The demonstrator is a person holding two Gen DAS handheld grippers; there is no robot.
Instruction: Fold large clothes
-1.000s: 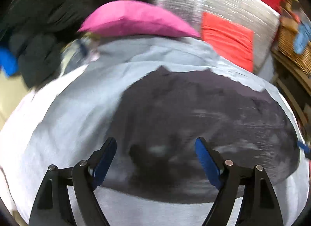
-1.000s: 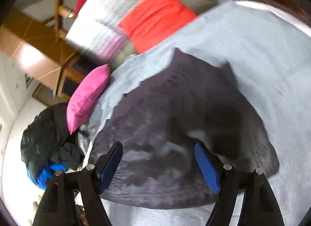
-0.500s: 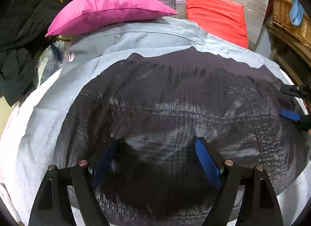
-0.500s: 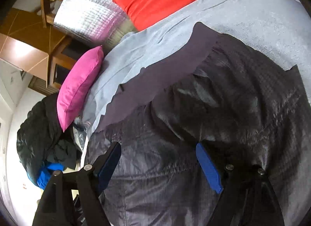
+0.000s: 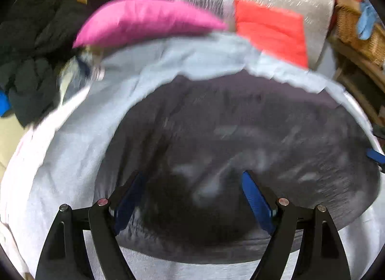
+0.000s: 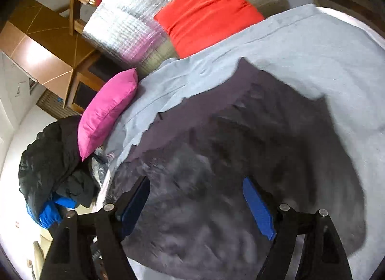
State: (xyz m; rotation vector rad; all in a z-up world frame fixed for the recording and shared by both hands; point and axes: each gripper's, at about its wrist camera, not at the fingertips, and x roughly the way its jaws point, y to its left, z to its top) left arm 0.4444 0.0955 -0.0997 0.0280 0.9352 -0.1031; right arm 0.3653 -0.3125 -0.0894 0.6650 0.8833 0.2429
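Note:
A large dark grey quilted garment [image 5: 240, 147] lies spread on a light blue bed sheet [image 5: 72, 147]; it also shows in the right wrist view [image 6: 240, 159]. My left gripper [image 5: 192, 198] is open and empty, hovering above the garment's near part. My right gripper [image 6: 199, 205] is open and empty above the garment's left part. One blue pad of the right gripper [image 5: 375, 156] shows at the right edge of the left wrist view. Both views are motion-blurred.
A pink pillow [image 5: 144, 20] and a red cushion [image 5: 272, 29] lie at the bed's head against a silver quilted panel [image 6: 125, 24]. A pile of black clothes [image 6: 50, 159] sits left of the bed. A wicker basket [image 5: 356, 32] stands at the right.
Both grippers dropped close to the garment half a second ago and have since pulled back up and away. Both stayed open throughout. The garment looks smaller and more compact now.

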